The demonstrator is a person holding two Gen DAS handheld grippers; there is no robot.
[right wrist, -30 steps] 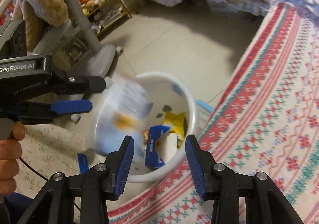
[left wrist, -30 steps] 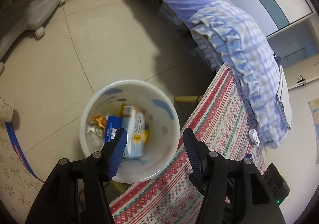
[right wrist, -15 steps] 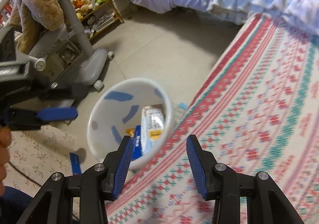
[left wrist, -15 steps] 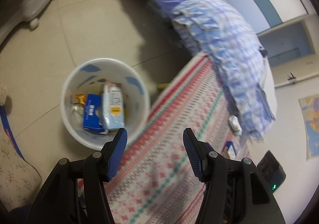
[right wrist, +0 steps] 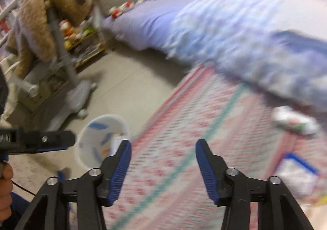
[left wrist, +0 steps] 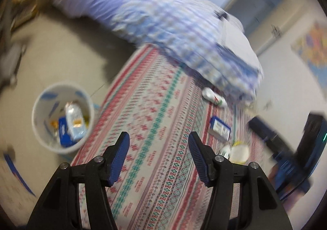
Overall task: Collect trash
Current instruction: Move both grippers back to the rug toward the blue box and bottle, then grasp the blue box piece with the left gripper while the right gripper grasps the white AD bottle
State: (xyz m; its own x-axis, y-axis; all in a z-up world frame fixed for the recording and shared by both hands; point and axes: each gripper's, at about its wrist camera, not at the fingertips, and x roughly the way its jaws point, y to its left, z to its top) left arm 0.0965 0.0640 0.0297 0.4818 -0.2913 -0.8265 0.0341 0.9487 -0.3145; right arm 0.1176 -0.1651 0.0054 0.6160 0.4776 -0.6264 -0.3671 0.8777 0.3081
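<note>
One white bin [left wrist: 38, 107] is sitting on the floor beside the rug [left wrist: 155, 107], already holding several wrappers. Three pieces are lying on the rug's far end: a blue box [left wrist: 220, 127] (light, stiff, best pinched across its edges), a crumpled wrapper [left wrist: 213, 97] and a pale pouch [left wrist: 239, 152], both soft. The left gripper [left wrist: 158, 156] and right gripper [right wrist: 163, 166] are hanging with fingers spread, empty.

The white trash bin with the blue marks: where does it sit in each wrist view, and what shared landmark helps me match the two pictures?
Left wrist view: the white trash bin sits at the left, on the bare floor beside the rug's edge, wrappers inside.
Right wrist view: the bin is lower left, partly behind the right claw's left finger.
Shared landmark: the striped patterned rug running toward the bed.
</note>
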